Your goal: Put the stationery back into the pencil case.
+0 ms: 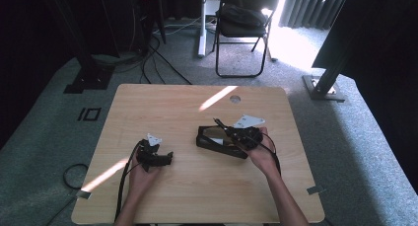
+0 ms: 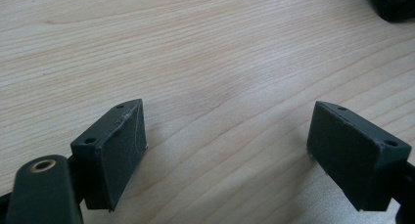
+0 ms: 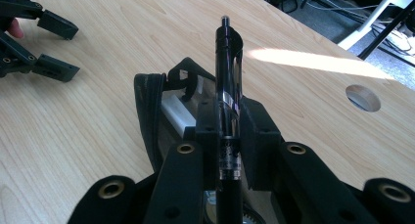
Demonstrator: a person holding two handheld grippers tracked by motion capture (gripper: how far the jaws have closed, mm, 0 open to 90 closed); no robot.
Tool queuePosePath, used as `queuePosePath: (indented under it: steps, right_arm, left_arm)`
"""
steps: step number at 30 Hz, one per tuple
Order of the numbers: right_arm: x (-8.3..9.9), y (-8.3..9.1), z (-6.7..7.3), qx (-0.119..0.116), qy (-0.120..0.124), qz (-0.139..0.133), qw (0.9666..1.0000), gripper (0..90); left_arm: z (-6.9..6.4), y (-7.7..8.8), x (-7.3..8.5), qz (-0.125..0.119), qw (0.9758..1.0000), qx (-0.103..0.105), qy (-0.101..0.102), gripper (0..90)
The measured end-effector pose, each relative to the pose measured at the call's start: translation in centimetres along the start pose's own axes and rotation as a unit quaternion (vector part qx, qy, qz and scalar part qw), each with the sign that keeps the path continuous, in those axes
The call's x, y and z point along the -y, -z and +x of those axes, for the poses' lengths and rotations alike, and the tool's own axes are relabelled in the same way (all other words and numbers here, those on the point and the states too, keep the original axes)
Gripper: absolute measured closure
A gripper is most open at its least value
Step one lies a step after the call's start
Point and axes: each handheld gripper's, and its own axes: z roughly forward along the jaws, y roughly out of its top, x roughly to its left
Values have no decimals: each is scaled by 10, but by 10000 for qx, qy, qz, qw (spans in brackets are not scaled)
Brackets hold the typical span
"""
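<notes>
A black pen (image 3: 229, 82) with a silver band is clamped between the jaws of my right gripper (image 3: 230, 136), its tip pointing away over a black pencil case (image 3: 151, 106). The case (image 1: 217, 139) lies unzipped at the table's middle, and a white item (image 3: 176, 114) shows inside it. In the high view my right gripper (image 1: 231, 132) hovers over the case's right end, pen (image 1: 219, 123) sticking out up and to the left. My left gripper (image 1: 165, 159) rests on the wood to the left of the case, open, with nothing between its pads (image 2: 120, 153).
The light wooden table (image 1: 162, 107) has a round cable hole (image 1: 235, 98) near its far edge. Sunlight stripes cross the top. A folding chair (image 1: 244, 23) and cables stand on the carpet beyond. Black cables trail from both grippers toward the near edge.
</notes>
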Motion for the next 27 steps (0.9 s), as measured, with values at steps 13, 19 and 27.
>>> queuePosePath:
  steps: [13, 19, 27]
  right_arm:
    - [1, -11, -5, -86, -46, -20, 10000, 796]
    - [2, -15, -7, -123, -71, -4, 9999, 796]
    - [2, -19, -10, -133, -81, -13, 9999, 795]
  left_arm:
    - [0, 0, 0, -13, 10000, 0, -1, 149]
    - [0, 0, 0, -12, 10000, 1, -6, 149]
    - [0, 0, 0, -13, 10000, -1, -10, 149]
